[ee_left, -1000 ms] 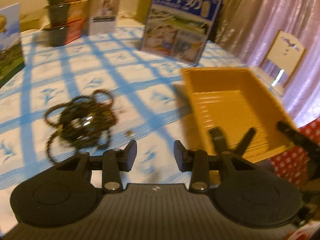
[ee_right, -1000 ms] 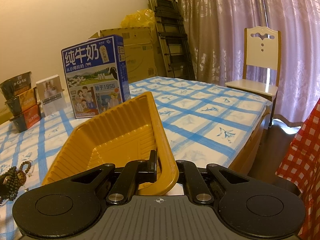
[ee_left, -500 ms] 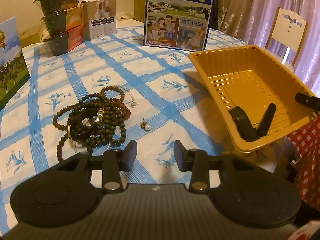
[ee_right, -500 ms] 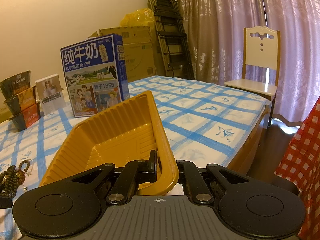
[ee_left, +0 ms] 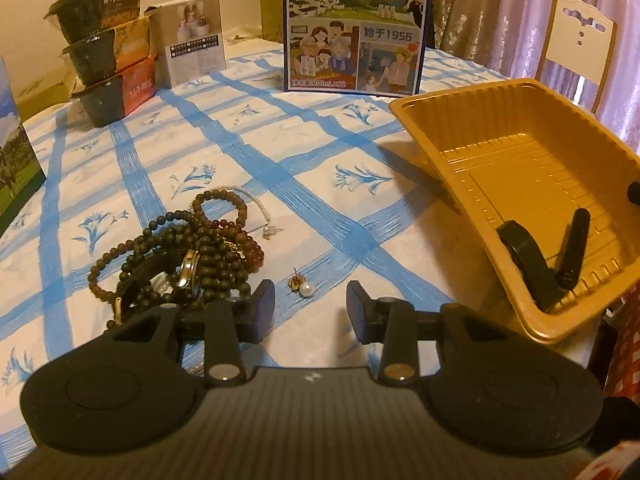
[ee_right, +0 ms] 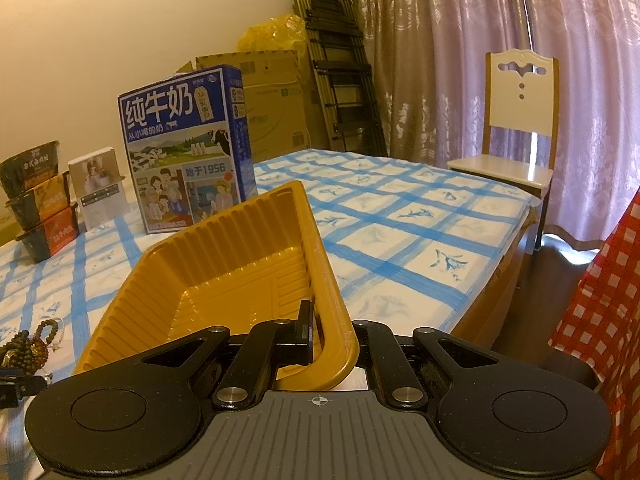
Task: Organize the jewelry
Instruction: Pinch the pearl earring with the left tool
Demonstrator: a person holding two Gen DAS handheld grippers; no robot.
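Note:
A pearl stud earring point(ee_left: 305, 289) lies on the blue-checked cloth, just beyond my left gripper point(ee_left: 310, 310), whose jaws stand open with nothing between them. A tangle of dark bead bracelets point(ee_left: 188, 256) with a watch and a thin pearl chain sits to its left, also seen small as the bead pile point(ee_right: 28, 346) in the right wrist view. My right gripper point(ee_right: 328, 336) is shut on the near wall of the yellow plastic tray point(ee_right: 240, 280), which is tipped up on one side. In the left wrist view the tray point(ee_left: 516, 184) shows the right gripper's fingers point(ee_left: 528, 256) clamped over its rim.
A blue milk carton box point(ee_left: 356, 28) stands at the back, with stacked instant-noodle bowls point(ee_left: 104, 64) and a small white box point(ee_left: 192, 52) to its left. A white chair point(ee_right: 516, 140), curtains and a folded ladder point(ee_right: 340, 72) stand beyond the table. Red checked fabric point(ee_right: 600, 304) is at right.
My left gripper has swung down and toward the jewelry, so the earring and bead pile now sit closer to its fingertips. The right gripper and tray have stayed put.

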